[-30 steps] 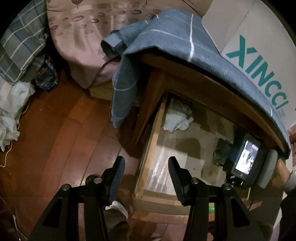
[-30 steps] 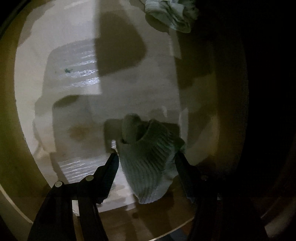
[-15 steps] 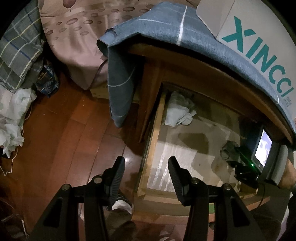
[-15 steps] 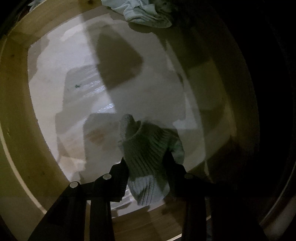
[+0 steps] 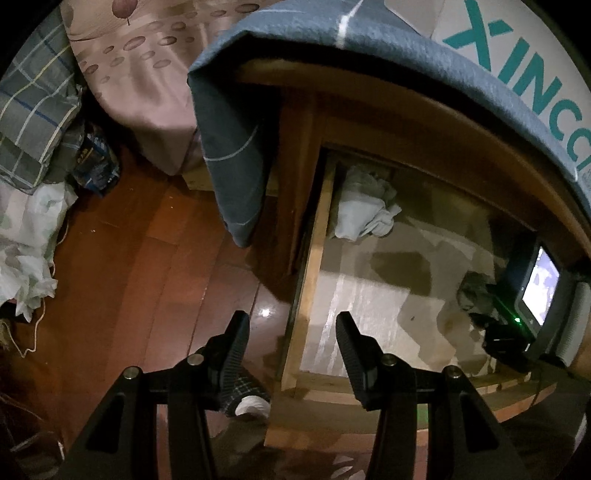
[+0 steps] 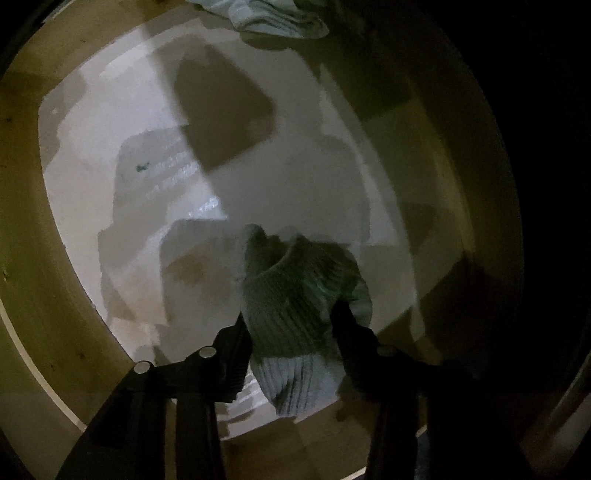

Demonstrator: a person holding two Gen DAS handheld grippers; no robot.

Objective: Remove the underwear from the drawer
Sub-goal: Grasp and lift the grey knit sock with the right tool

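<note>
The wooden drawer [image 5: 314,258] stands pulled out of the cabinet. My right gripper [image 6: 290,332] is inside it, shut on a ribbed pale green piece of underwear [image 6: 295,291], which hangs between the fingers a little above the drawer's white-lined bottom [image 6: 295,177]. In the left wrist view that garment [image 5: 474,291] shows at the right, by the right gripper's body and lit screen [image 5: 535,299]. A second crumpled white garment [image 5: 364,210] lies at the drawer's back left corner; it also shows in the right wrist view [image 6: 273,18]. My left gripper [image 5: 291,332] is open and empty above the drawer's front left corner.
A blue-grey cloth [image 5: 236,122] hangs over the cabinet top. A white box with teal letters [image 5: 517,55] stands on it. A pink-covered bed [image 5: 147,74] and a plaid pillow [image 5: 33,110] lie at the left. The wooden floor [image 5: 129,277] has white fabric [image 5: 22,251] on it.
My right gripper has closed on the ribbed underwear and lifted it slightly off the drawer bottom. My left gripper has drifted, staying open.
</note>
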